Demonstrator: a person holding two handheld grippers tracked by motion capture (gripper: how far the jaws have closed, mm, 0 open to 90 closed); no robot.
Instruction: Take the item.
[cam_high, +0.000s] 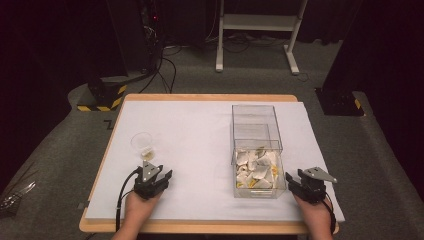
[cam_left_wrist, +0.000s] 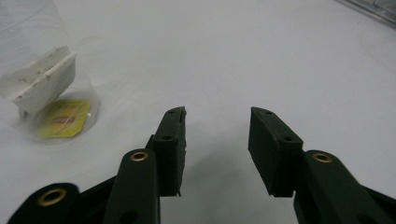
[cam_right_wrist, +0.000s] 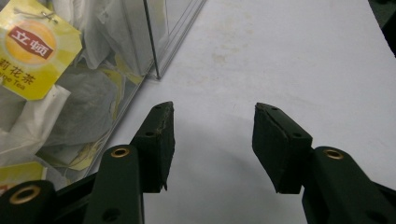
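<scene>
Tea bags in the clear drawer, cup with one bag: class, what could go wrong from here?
1. The plastic cup looks light and stands close ahead of the open left gripper; a nudge could tip it.
2. The tea bags lie tangled in the drawer, so the right gripper might lift several by their strings.

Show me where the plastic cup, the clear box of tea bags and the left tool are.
plastic cup (cam_high: 142, 143), high view, on its clear wall.
clear box of tea bags (cam_high: 254, 116), high view, on its empty rear part.
left tool (cam_left_wrist: 217, 135), left gripper view, midway between its open jaws.
</scene>
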